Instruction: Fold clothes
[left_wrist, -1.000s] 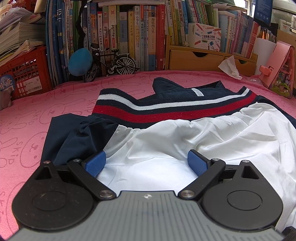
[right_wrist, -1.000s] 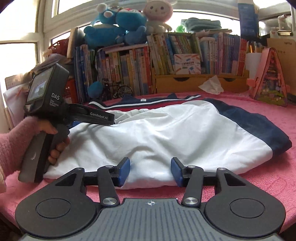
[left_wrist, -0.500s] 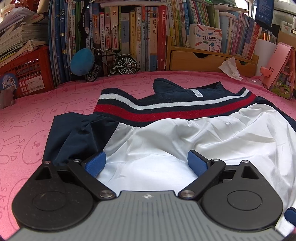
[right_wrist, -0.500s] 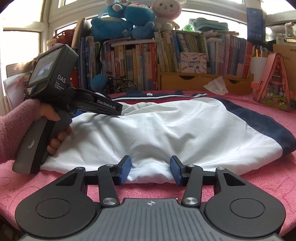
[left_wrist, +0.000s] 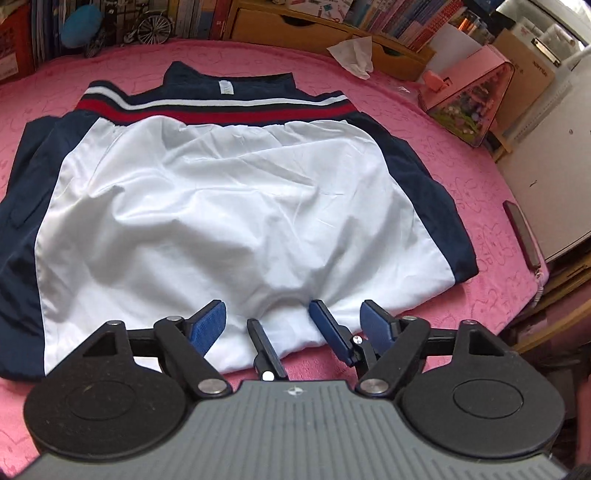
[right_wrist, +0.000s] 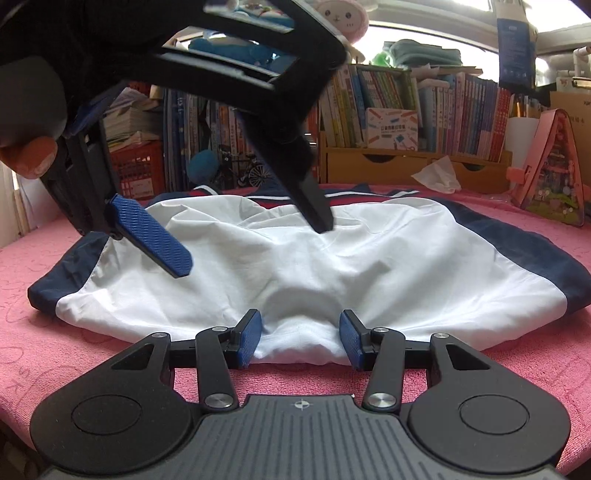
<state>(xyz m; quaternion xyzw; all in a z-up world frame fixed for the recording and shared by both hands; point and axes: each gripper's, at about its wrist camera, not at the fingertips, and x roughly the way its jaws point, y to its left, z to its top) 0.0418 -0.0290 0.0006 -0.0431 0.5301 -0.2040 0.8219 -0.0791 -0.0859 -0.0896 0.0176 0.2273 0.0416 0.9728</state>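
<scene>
A navy jacket (left_wrist: 229, 206) lies inside out on the pink cover, showing its white lining (right_wrist: 369, 273) and a red and white striped band (left_wrist: 207, 110) at the far end. My right gripper (right_wrist: 300, 338) is low at the near hem, shut on a bunched fold of the white lining. Seen from the left wrist, the right gripper (left_wrist: 283, 314) pinches that same fold. My left gripper (right_wrist: 253, 245) hangs above the lining, tilted down. Its jaws are closing with nothing between them. In its own view the left gripper (left_wrist: 293, 306) frames the right one's fingers (left_wrist: 328, 328).
The pink cover (left_wrist: 461, 155) spreads over the whole surface. At the back stand rows of books (right_wrist: 424, 99), a wooden drawer unit (right_wrist: 406, 162) with a tissue (left_wrist: 351, 55), a pink house-shaped box (left_wrist: 469, 96), a model bicycle (right_wrist: 251, 173) and a red crate (right_wrist: 136, 173). A dark flat object (left_wrist: 521, 232) lies at the right edge.
The left gripper rose and swung from the jacket's left side to above the near hem, tipping downward, and its jaws narrowed. The right gripper stayed on the hem fold.
</scene>
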